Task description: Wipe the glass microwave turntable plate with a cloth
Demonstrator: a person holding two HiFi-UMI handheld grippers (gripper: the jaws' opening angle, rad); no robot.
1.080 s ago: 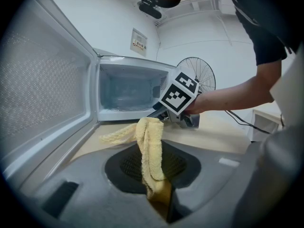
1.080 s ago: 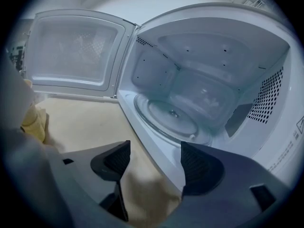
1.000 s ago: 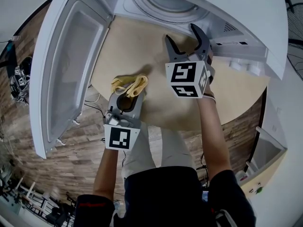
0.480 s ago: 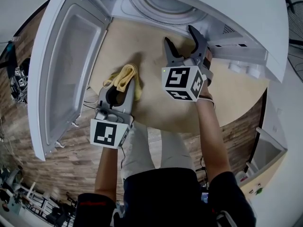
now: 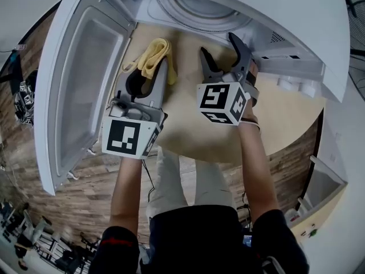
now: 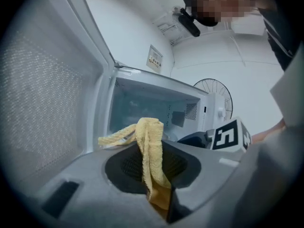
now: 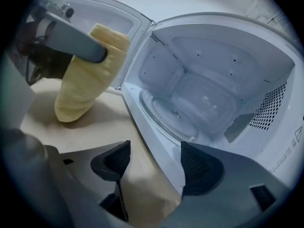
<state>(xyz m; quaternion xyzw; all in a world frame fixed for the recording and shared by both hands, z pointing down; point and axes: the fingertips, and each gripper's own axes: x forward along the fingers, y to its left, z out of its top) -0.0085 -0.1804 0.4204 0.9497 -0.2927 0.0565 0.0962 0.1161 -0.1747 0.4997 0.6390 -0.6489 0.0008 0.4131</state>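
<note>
To the left of our left jaws stands the open door (image 5: pixel 80 84) of the microwave (image 5: pixel 296 21), swung wide with its inner face towards us. We hold the left gripper (image 5: pixel 154 73) above the bench (image 5: pixel 285 113), and its jaws are shut tight on the yellow cloth (image 6: pixel 149 151). The cloth is pinched low in the jaws, rises between them and folds over their tips. One end trails off to the left and the rest hangs down beyond the tips. In the right gripper view the same cloth (image 7: pixel 83 87) droops from the left jaws, up and to the left of our right jaws, clear of the bench surface.

Our right gripper (image 5: pixel 219 47) is just beside the left one, and its jaws are spread apart with nothing between them. They point at the front edge of the oven opening. Straight ahead of these jaws and slightly above them, the glass turntable plate (image 7: pixel 171 115) lies flat on the oven floor, inside the cavity. Neither pair of jaws touches it.
</note>
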